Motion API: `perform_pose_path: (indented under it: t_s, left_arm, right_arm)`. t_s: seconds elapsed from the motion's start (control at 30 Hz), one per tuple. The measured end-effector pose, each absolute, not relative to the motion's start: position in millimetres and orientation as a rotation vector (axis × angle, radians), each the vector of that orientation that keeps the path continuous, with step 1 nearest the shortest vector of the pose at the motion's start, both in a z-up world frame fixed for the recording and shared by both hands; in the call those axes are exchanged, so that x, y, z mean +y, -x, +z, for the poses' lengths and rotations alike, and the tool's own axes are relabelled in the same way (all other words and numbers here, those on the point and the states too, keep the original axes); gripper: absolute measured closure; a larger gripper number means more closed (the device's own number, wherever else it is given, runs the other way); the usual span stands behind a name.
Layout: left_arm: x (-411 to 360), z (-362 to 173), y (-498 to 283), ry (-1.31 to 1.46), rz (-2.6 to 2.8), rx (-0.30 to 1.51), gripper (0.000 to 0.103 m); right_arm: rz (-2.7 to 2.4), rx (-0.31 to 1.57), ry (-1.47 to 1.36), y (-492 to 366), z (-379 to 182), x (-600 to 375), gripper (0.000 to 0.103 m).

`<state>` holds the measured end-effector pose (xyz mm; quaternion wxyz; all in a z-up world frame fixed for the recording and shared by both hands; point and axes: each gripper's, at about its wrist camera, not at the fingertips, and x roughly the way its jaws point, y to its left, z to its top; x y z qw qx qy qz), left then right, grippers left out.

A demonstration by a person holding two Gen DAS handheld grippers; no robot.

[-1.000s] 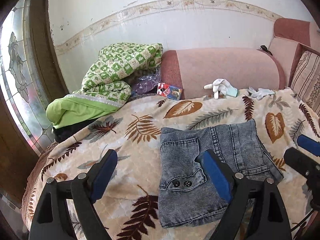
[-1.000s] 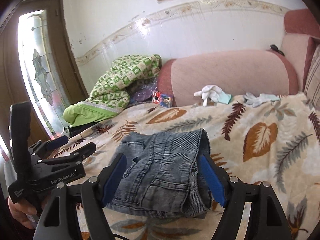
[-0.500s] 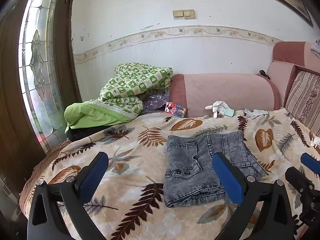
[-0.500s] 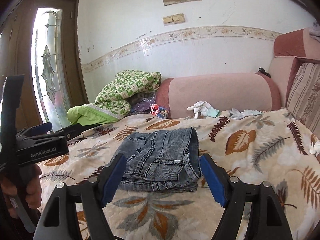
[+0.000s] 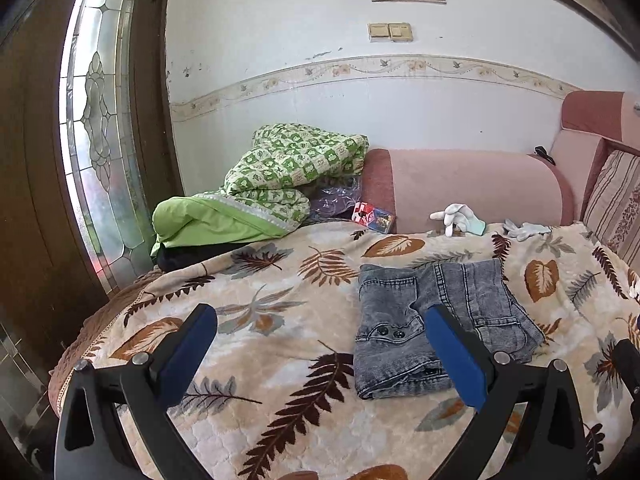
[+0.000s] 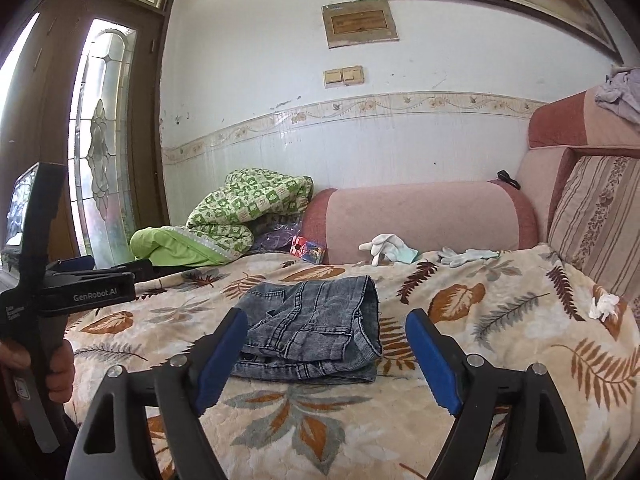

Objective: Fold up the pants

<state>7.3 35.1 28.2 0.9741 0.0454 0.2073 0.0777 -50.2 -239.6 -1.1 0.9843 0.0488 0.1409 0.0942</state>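
Observation:
Grey denim pants [image 5: 436,328] lie folded into a compact stack on the leaf-patterned blanket [image 5: 260,344]; in the right wrist view the pants [image 6: 316,328] rest just beyond the fingertips. My left gripper [image 5: 320,328] stands wide open over the blanket, left of the pants, with nothing between its blue pads. My right gripper [image 6: 326,330] is open and its jaws are still opening; the pants lie past them, untouched. A hand holds the left gripper's body [image 6: 64,296] at the left edge of the right wrist view.
A green checked quilt [image 5: 280,176] is piled at the back left beside a pink bolster [image 5: 472,188]. White gloves [image 5: 460,218] and a small colourful box [image 5: 372,216] lie by the bolster. A striped cushion [image 6: 596,216] stands right. A glazed door [image 5: 100,152] is left.
Both grippers have drawn back from the folded pants, which now look smaller and farther off. The left jaws have spread wider. The pants stay flat on the blanket.

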Motion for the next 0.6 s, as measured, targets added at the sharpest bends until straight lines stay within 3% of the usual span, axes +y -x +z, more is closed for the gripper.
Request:
perform_pose_path:
  t_s: [0.6]
  left_arm:
    - [24.3, 25.7, -1.0, -0.129, 0.097, 0.407, 0.000]
  right_arm:
    - [0.213, 0.359, -0.054, 34.3, -16.9, -228.2, 0.019]
